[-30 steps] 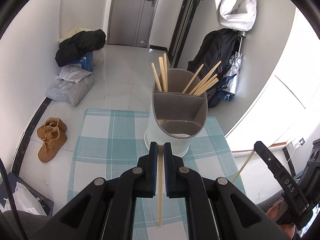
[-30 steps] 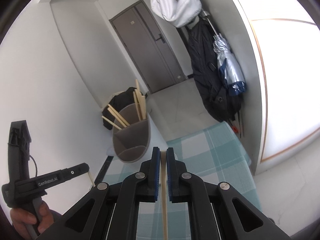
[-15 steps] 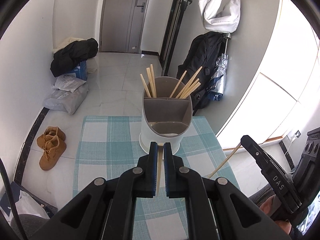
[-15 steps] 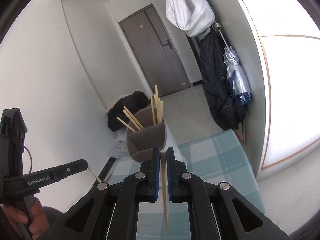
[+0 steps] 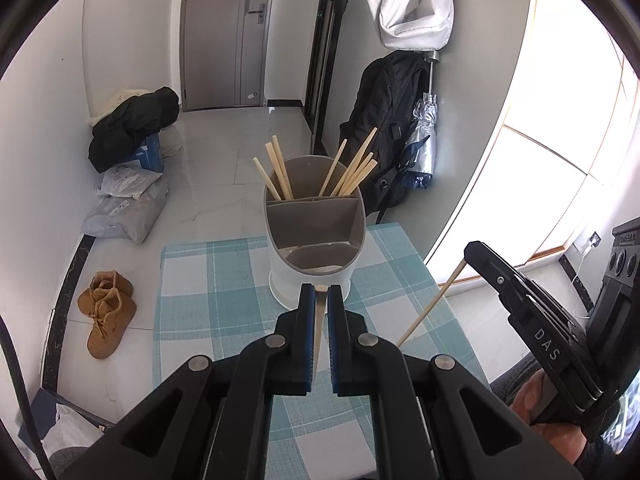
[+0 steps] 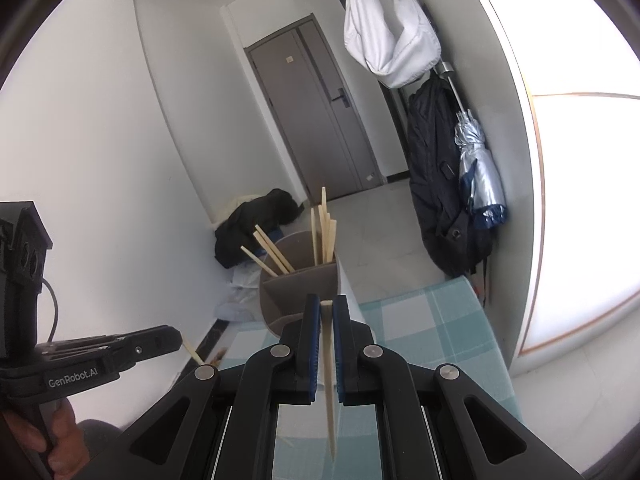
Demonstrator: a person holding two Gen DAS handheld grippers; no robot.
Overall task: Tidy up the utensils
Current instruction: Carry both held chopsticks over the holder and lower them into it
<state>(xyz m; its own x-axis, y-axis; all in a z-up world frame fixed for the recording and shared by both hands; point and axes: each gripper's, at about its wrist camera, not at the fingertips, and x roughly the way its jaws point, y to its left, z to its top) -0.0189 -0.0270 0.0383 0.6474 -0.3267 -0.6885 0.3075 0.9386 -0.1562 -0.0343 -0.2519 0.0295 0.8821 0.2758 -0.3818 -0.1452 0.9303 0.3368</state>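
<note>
A grey and white utensil holder [image 5: 316, 236] stands on the checked table [image 5: 200, 300], with several wooden chopsticks [image 5: 352, 172] upright in its far compartments. My left gripper [image 5: 319, 292] is shut on a chopstick [image 5: 318, 332], raised just in front of the holder. My right gripper [image 6: 327, 304] is shut on another chopstick [image 6: 329, 380], near the holder [image 6: 296, 284]. In the left wrist view the right gripper [image 5: 468, 250] is to the right with its chopstick [image 5: 432, 304] hanging down. The left gripper [image 6: 176, 336] shows at the left of the right wrist view.
The table has a teal and white checked cloth [image 6: 432, 328]. On the floor beyond are brown boots [image 5: 106, 312], bags [image 5: 124, 204] and a black coat [image 5: 132, 128]. A black jacket and a silver umbrella [image 5: 420, 152] hang at the right wall.
Both grippers have lifted and drawn back from the holder while keeping their chopsticks. The right gripper now faces the holder more squarely.
</note>
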